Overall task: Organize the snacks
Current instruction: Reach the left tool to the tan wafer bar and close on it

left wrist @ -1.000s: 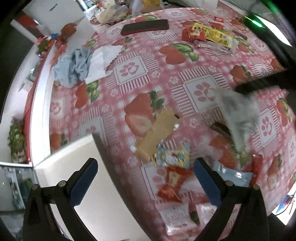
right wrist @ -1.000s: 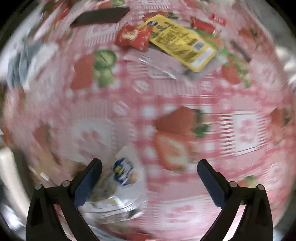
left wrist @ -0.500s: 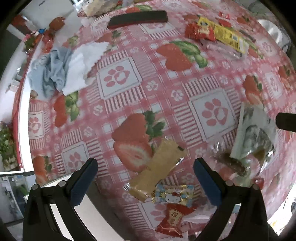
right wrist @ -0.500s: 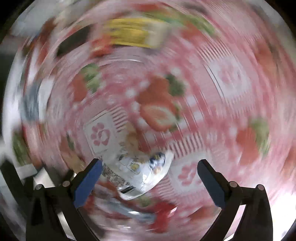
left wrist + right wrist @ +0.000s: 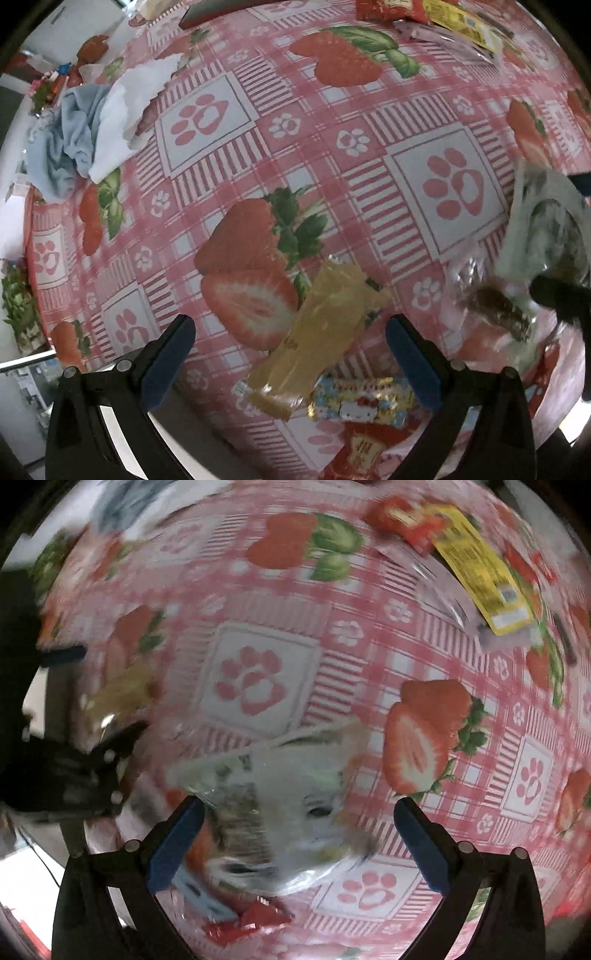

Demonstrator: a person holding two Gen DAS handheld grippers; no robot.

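My left gripper (image 5: 291, 354) is open and empty, low over a tan snack packet (image 5: 325, 332) lying between its fingers on the strawberry tablecloth (image 5: 258, 147). A Hello Kitty candy (image 5: 360, 400) and a red packet (image 5: 364, 448) lie just below the tan packet. My right gripper (image 5: 299, 836) is open over a clear white-printed snack bag (image 5: 291, 794), which also shows at the right of the left wrist view (image 5: 546, 225). A red wrapper (image 5: 247, 925) lies near its left finger. The right wrist view is motion-blurred.
A yellow packet (image 5: 480, 572) and a red packet (image 5: 402, 517) lie at the far side. A blue cloth (image 5: 66, 140) and white paper (image 5: 125, 110) lie far left. A white box edge (image 5: 122, 435) sits under my left gripper. The left gripper's body (image 5: 66, 771) is left.
My left gripper has moved forward and down over the tan packet. My right gripper has swung around with blur; the clear bag now lies between its open fingers.
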